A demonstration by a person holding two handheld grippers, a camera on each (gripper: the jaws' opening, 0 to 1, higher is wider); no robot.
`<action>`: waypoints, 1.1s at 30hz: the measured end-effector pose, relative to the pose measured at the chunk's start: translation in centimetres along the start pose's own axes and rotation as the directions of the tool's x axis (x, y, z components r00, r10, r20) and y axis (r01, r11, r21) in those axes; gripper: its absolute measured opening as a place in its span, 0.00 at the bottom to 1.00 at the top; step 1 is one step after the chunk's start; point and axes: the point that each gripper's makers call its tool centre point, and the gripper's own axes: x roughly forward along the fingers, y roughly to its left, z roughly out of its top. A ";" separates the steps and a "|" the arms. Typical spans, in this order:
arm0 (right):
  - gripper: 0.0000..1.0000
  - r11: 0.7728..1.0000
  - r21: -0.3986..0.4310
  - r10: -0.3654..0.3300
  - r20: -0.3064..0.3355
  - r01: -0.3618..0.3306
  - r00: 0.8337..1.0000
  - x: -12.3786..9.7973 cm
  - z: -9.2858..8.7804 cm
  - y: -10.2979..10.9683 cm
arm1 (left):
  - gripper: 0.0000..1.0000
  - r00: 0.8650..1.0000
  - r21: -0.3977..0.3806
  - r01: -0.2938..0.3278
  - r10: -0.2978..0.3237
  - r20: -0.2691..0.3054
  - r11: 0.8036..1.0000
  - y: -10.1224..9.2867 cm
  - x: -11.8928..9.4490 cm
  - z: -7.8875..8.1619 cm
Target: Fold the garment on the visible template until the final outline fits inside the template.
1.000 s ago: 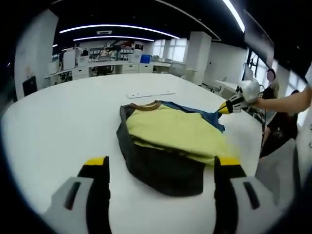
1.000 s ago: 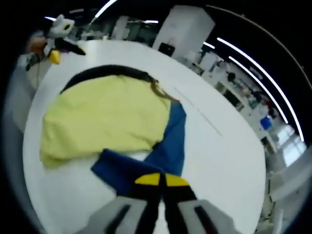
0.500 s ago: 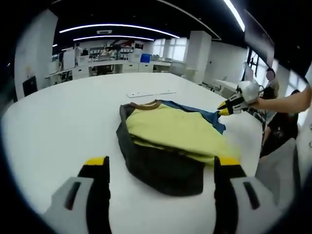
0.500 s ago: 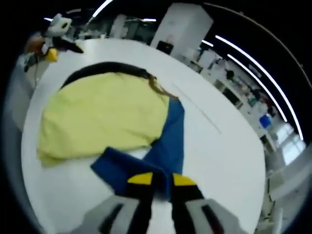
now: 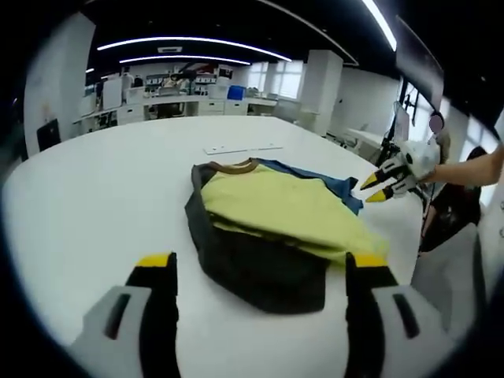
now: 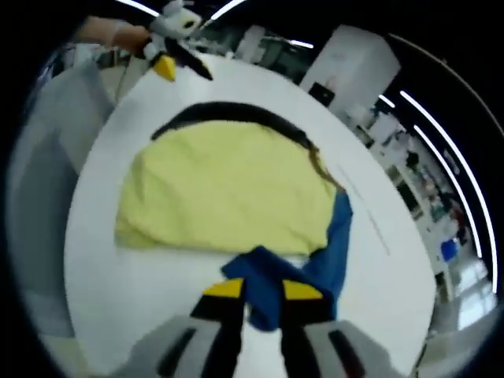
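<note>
1. Well, the garment (image 5: pixel 272 228) lies bunched near the middle of the white table (image 5: pixel 94 189), and in the right gripper view (image 6: pixel 236 193) its yellow panel sits on top with a dark edge curving round the far side.
2. Partly folded is the fair call: yellow lies over the dark body, but a blue sleeve (image 6: pixel 303 264) trails out from the yellow edge toward the right gripper.
3. No template outline can be made out on the table in either view, so whether the shape fits cannot be judged.
4. Right gripper (image 6: pixel 261 290) has its yellow-tipped jaws a narrow gap apart, with the blue cloth showing between and beyond the tips; whether they pinch it or just hover cannot be told. From the left gripper view (image 5: pixel 378 187) it reads slightly parted, just beside the sleeve end.
5. Left gripper (image 5: pixel 260 261) is spread wide and holds nothing, its tips near the garment's dark hem.
6. What's left, by the look of it: bring the blue sleeve in over the yellow, then tidy the bulging hem.
</note>
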 end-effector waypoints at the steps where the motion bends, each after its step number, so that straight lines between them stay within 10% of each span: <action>1: 0.11 1.000 -0.019 0.006 -0.005 -0.006 1.000 0.3 -0.1 0.3 | 0.85 1.000 -0.002 0.001 -0.001 0.001 1.000 0.0 0.0 0.0; 17: 0.00 0.999 -0.030 0.031 -0.035 -0.032 0.999 1.8 -0.5 0.5 | 0.85 1.000 -0.029 -0.027 0.027 -0.002 0.999 0.8 -0.8 -0.9; 23: 0.00 0.990 0.141 -0.001 0.030 -0.003 1.000 0.8 0.2 -0.7 | 0.84 1.000 -0.033 -0.023 0.023 0.000 0.999 0.7 -0.7 -0.9; 29: 0.00 0.872 0.488 -0.138 0.153 0.046 0.978 -2.9 0.9 -5.3 | 0.84 1.000 -0.026 -0.013 0.013 0.001 1.000 0.2 -0.5 -0.5; 33: 0.00 0.816 0.569 -0.219 0.139 0.103 0.966 -5.5 -0.1 -7.5 | 0.84 1.000 -0.021 -0.007 0.007 0.001 1.000 0.0 -0.2 -0.4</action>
